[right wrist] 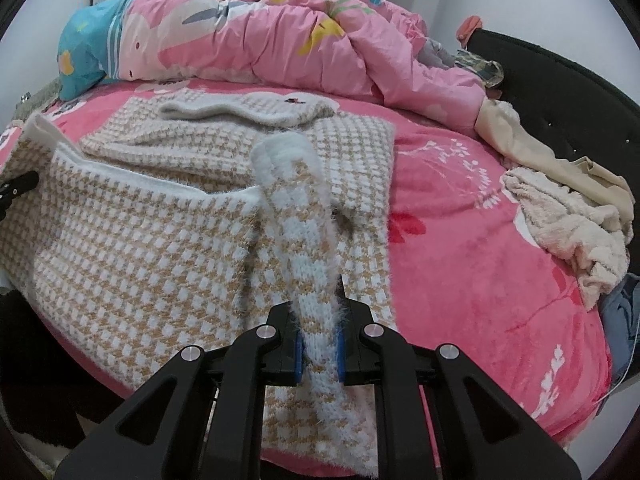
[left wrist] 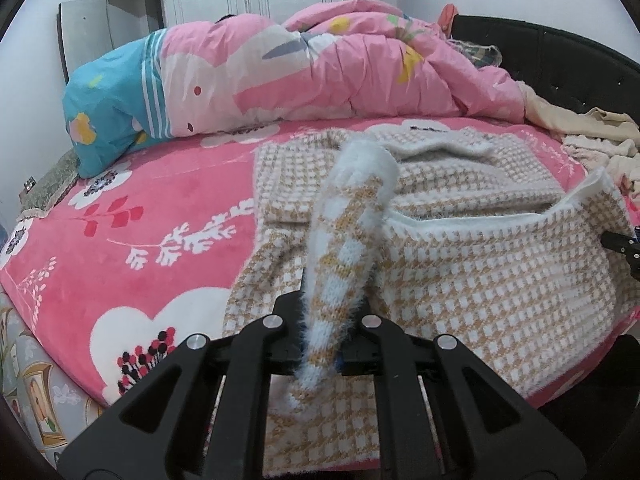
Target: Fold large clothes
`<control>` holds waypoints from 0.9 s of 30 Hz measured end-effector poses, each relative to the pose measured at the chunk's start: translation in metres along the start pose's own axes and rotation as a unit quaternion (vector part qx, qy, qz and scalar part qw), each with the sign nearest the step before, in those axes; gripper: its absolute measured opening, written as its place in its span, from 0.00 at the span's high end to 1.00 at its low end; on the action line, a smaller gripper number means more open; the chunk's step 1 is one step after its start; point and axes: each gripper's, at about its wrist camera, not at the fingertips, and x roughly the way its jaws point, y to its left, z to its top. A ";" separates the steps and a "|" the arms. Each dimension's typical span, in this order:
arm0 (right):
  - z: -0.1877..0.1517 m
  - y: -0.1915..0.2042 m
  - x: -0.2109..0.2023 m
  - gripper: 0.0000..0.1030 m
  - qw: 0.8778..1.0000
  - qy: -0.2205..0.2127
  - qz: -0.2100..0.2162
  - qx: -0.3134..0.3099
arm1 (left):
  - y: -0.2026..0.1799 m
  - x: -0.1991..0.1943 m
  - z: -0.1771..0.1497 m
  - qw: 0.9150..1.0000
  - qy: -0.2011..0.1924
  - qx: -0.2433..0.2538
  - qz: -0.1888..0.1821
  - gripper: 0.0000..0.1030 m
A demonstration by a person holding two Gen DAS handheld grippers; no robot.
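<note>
A fuzzy tan-and-white houndstooth sweater [left wrist: 472, 264] lies on the pink floral bed, also shown in the right wrist view [right wrist: 132, 248]. Its sleeves are folded in across the body. My left gripper [left wrist: 326, 344] is shut on the sweater's lower hem, left corner, holding a bunched strip of it up. My right gripper [right wrist: 319, 354] is shut on the hem's right corner, with blue pads [right wrist: 298, 356] pressing the knit. The hem is lifted and sags between the two grippers above the sweater's body. The left gripper's tip shows at the left edge of the right wrist view [right wrist: 18, 186].
A pink and blue quilt [left wrist: 280, 76] is heaped at the back of the bed. Cream clothes [right wrist: 576, 220] lie piled at the right by the black headboard [right wrist: 560, 80]. Bare pink bedsheet [left wrist: 140, 248] lies left of the sweater.
</note>
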 end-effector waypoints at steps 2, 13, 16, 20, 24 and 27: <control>0.000 0.001 -0.005 0.89 1.000 -0.006 -0.003 0.000 | 0.001 -0.005 0.000 1.000 -0.007 0.000 0.001 0.92; -0.004 0.002 -0.034 0.90 0.999 -0.041 -0.019 0.004 | 0.005 -0.039 0.000 0.999 -0.050 -0.010 -0.003 0.93; -0.003 0.002 -0.046 0.91 0.998 -0.057 -0.028 0.004 | 0.008 -0.049 0.001 0.998 -0.064 -0.016 -0.009 0.93; 0.000 0.001 -0.057 0.91 0.996 -0.076 -0.040 -0.003 | 0.012 -0.060 0.007 0.997 -0.079 -0.019 -0.015 0.93; 0.008 -0.003 -0.068 0.91 0.995 -0.095 -0.042 -0.004 | 0.016 -0.068 0.018 0.995 -0.096 -0.022 -0.018 0.93; 0.022 -0.010 -0.073 0.91 0.993 -0.112 -0.037 0.000 | 0.018 -0.071 0.028 0.993 -0.110 -0.024 -0.019 0.93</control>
